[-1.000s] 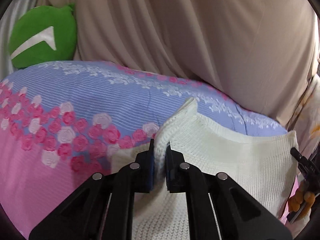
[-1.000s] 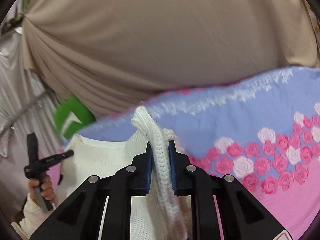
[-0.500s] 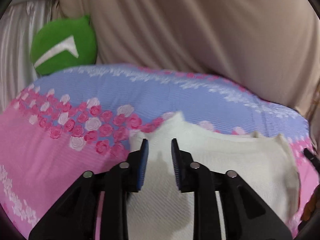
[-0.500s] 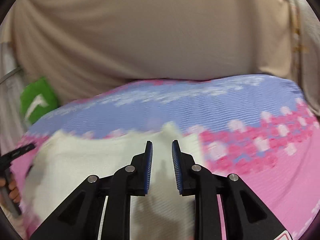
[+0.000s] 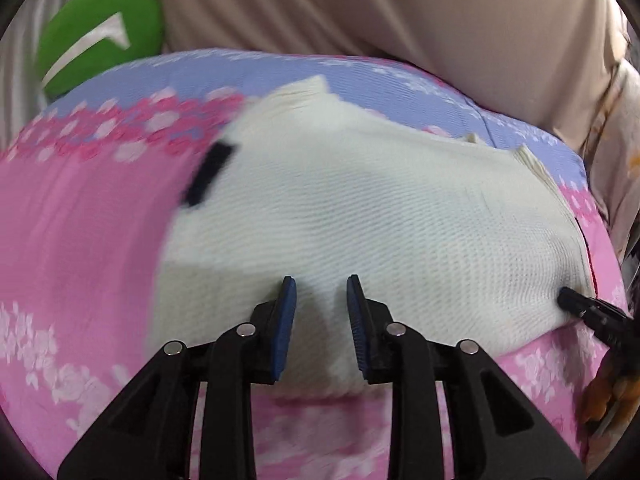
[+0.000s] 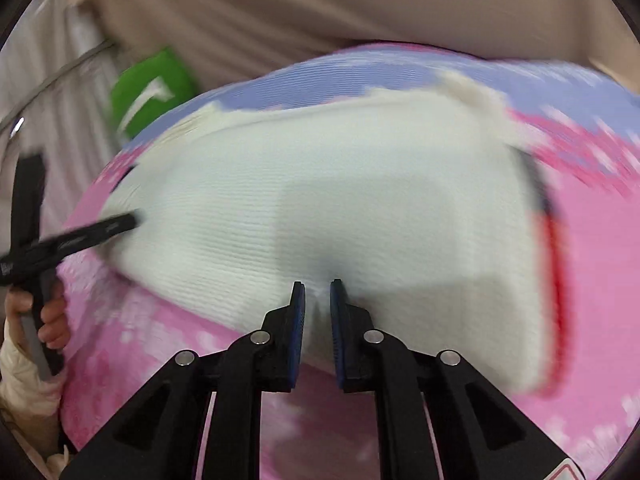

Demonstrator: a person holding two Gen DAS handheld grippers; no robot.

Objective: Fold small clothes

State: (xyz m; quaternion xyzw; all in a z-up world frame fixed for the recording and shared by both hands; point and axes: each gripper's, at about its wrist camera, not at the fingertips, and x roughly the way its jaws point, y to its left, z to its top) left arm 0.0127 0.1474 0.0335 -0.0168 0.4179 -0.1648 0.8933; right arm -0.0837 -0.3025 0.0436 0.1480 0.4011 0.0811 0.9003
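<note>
A white knit top (image 5: pixel 360 208) lies spread out flat on a bed cover (image 5: pixel 80 240) that is pink near the cameras and blue with roses farther back. The near edge of the top sits right in front of both tongs. Its far edge has a little bump sticking up, and it reaches onto the blue part of the cover. A small black tag (image 5: pixel 208 176) shows at one side edge of the top, and a thin red line runs along the other side edge. The left tongs (image 5: pixel 320 320) are open wide, with the blue pads apart, and they hold nothing; the near edge of the top lies under the gap. The right tongs (image 6: pixel 318 316) are open only a little, with a narrow gap between the pads. The knit shows in that gap, but the picture is blurry and I cannot tell if they pinch it. In the right view, the tip of the left tongs sits at the side edge of the top. There is bare pink cover on both sides of the top and in front of it. A tan curtain (image 5: pixel 400 20) hangs close behind the bed, and a green pillow (image 5: pixel 100 32) sits at the back corner.
</note>
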